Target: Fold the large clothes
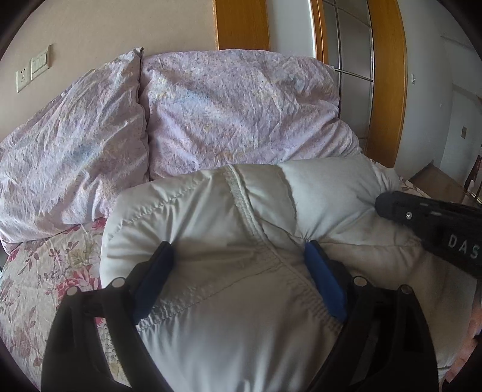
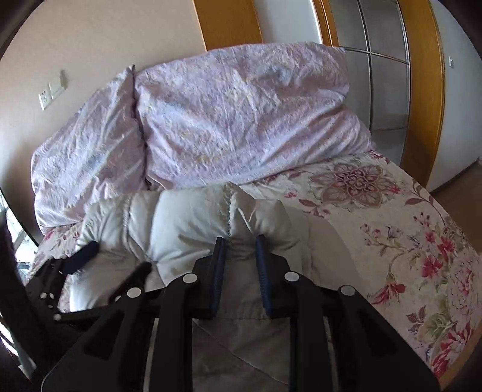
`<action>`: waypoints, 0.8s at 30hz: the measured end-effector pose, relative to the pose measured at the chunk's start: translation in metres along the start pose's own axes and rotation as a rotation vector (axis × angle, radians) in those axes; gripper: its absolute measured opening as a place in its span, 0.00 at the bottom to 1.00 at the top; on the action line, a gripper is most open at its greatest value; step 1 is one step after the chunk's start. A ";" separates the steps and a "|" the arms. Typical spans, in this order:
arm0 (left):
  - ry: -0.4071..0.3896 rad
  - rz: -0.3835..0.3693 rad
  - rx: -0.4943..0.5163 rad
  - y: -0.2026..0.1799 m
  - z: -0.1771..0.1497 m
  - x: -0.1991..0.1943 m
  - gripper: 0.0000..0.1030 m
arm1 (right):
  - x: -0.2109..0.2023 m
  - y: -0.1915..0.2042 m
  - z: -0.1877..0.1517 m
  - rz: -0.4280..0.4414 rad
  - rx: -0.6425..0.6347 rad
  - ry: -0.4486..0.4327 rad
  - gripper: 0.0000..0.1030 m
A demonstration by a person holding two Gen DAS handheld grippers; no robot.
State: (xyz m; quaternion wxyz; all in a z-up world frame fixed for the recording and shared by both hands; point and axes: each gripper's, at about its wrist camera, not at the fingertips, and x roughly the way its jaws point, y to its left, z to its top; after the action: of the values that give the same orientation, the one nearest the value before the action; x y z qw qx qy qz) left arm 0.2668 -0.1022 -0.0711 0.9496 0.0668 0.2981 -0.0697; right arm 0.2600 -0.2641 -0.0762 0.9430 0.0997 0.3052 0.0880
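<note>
While white puffer jacket [image 2: 192,220] lies near bed's [image 2: 391,211] pillow end, right gripper [image 2: 241,241] pinches its fold; left gripper [image 1: 238,250] spread wide over it; floral bedspread bare toward right edge.

A bed spread with a floral quilt [image 2: 391,217], cream ground with pink and red blossoms and a large medallion motif, fills the near and right of the right wrist view. At its far end, two crumpled lilac pillows [image 1: 235,114] lean side by side, touching, against a beige wall [image 1: 120,27]. On that wall, far left, a white switch plate [image 1: 39,61] sits just beside a socket [image 1: 21,79]. Behind the pillows to the right stands a wardrobe with orange wooden frames [image 2: 427,90] around frosted grey panels [image 1: 355,45] divided by thin metal strips. Wooden flooring [image 1: 436,181] shows at the far right beyond the bed.
</note>
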 end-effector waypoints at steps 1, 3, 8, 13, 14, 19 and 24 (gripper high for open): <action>-0.001 0.000 0.004 -0.001 0.000 0.000 0.87 | 0.004 -0.001 -0.004 -0.014 -0.010 0.005 0.21; -0.002 -0.001 0.012 -0.003 0.000 -0.001 0.88 | 0.008 -0.002 -0.008 -0.030 -0.025 0.011 0.21; -0.001 0.004 0.052 -0.013 -0.001 0.000 0.92 | 0.021 -0.002 -0.024 -0.071 -0.070 0.008 0.21; 0.013 0.040 0.087 -0.022 -0.001 0.005 0.92 | 0.030 -0.015 -0.029 -0.022 -0.013 0.033 0.20; 0.016 0.044 0.091 -0.022 -0.001 0.006 0.92 | 0.031 -0.016 -0.030 -0.016 -0.007 0.038 0.20; 0.026 0.062 0.108 -0.027 -0.002 0.010 0.93 | 0.039 -0.025 -0.034 0.034 0.033 0.060 0.20; 0.031 0.051 0.112 -0.028 -0.002 0.010 0.97 | 0.047 -0.034 -0.035 0.090 0.067 0.096 0.20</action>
State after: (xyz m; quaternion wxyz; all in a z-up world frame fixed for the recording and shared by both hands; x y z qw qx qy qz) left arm 0.2692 -0.1301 -0.0809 0.9412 0.1287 0.3064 -0.0610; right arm 0.2805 -0.2812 -0.1388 0.9184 0.1404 0.3482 0.1247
